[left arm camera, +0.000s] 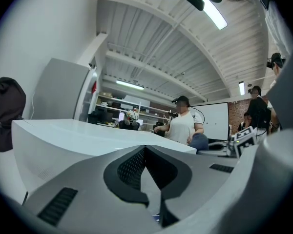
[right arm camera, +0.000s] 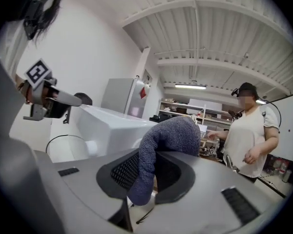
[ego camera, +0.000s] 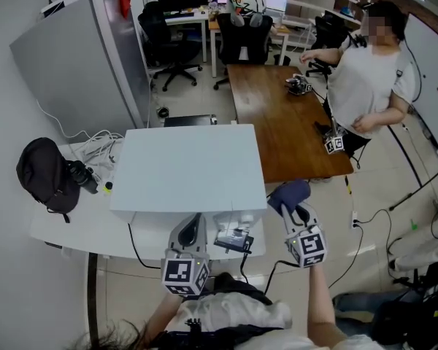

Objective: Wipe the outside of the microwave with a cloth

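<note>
One nubby cloth (right arm camera: 171, 140), boxy microwave (ego camera: 186, 166)

microwave (ego camera: 186, 170) on desk (ego camera: 66, 232), mid. Bag (ego camera: 47, 175) on desk to its L, cables (ego camera: 98, 148) btwn the 2. Wood table (ego camera: 285, 122) behind-R of microwave, person (ego camera: 365, 79) at table's R side. L gripper (ego camera: 193, 228) just in front of microwave; R gripper (ego camera: 298, 211) by its front-R corner, cloth (ego camera: 288, 193) in jaws.
</note>
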{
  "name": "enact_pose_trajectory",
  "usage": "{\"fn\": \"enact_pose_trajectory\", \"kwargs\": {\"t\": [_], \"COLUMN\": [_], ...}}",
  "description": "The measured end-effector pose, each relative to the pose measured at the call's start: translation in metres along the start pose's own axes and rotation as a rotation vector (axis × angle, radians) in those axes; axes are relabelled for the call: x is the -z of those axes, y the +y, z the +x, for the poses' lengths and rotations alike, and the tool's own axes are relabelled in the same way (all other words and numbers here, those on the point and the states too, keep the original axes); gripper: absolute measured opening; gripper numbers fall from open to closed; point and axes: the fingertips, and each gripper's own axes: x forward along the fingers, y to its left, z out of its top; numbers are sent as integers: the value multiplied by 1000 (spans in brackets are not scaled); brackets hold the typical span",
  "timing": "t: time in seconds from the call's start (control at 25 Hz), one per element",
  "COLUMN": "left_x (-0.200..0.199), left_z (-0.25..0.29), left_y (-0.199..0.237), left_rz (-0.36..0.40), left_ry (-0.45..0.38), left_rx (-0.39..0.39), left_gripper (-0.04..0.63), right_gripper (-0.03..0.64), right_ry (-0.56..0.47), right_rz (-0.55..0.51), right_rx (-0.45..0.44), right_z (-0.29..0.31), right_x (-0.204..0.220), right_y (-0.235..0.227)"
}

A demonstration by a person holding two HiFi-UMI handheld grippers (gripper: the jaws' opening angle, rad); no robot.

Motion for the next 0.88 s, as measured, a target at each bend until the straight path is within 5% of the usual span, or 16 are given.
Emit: {"fn": "enact_pose_trajectory", "kwargs": {"t": [0.28, 0.68, 0.88], "left_x": [2, 2, 2], "left_z": [-8, -14, -11], "left_y": [0, 14, 19], "left_rz": [-3, 0, 2], "left_ry": [20, 35, 40], "left_rx": [-32, -135, -169], "left_gripper": [-6, -6, -6], "right_gripper": [83, 83, 83], "right_ry": [87, 265, 265], "right_rz": [-115, -191, -191], "right_rx": [-77, -208, -257], "right_z": [131, 239, 257], "right_x": [4, 45, 49], "right_y": [-63, -51, -36]}}
